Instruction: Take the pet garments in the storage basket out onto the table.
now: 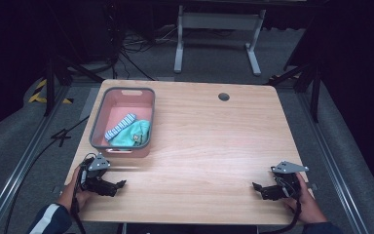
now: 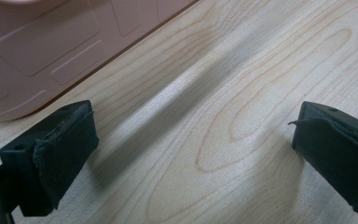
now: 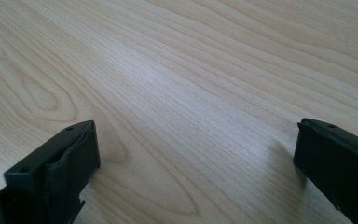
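While the left gripper [image 1: 119, 185] rests at the desk's [image 1: 214, 146] near-left corner, its 2 jaws spread wide with only bare wood between them, the right gripper [image 1: 257, 187] sits at the near-right corner, its jaws likewise spread apart and holding nothing. A pink basket [image 1: 100, 117] with a grey rim stands along the left edge, toward the far-left corner, just beyond the left gripper; in the left gripper view its pink wall [image 2: 42, 51] is close ahead. Inside the basket lie a teal cloth [image 1: 135, 134] and a striped cloth [image 1: 120, 126], touching. A round cable hole [image 1: 223, 96] sits near the far edge.
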Motion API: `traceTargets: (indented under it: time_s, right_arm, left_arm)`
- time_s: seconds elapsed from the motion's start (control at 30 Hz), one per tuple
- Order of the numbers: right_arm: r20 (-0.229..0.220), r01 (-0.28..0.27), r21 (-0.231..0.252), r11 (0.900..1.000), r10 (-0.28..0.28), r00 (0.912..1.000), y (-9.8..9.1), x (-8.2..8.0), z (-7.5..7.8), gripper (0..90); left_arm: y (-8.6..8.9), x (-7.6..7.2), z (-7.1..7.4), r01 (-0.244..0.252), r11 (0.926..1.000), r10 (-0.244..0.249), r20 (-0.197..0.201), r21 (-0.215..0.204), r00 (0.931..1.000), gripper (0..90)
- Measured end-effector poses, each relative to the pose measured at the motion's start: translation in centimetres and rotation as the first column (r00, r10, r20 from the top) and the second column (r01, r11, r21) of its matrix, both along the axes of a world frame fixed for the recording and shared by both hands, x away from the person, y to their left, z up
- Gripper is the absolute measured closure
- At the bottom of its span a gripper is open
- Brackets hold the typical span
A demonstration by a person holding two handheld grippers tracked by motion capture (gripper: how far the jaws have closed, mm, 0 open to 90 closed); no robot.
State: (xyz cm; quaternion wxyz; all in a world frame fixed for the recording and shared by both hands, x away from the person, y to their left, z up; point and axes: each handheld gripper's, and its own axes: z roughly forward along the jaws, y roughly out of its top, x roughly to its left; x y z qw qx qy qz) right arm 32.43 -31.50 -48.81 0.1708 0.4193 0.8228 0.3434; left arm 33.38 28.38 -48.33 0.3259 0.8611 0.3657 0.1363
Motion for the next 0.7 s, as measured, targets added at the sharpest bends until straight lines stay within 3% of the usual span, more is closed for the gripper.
traceTargets:
  time_s: [0.57,0.7]
  right_arm:
    - [-0.001,0.003,0.002,1.0,-0.003,1.0,0.03,0.03,0.01,0.4]
    - [-0.001,0.003,0.003,1.0,-0.003,1.0,0.03,0.03,0.01,0.4]
  left_arm:
    - [-0.02,-0.4,-0.03,-0.011,0.9999,0.011,-0.001,-0.008,0.9999,1.3]
    - [0.09,-0.31,0.36,0.003,0.9998,-0.002,-0.031,0.019,0.9995,1.7]
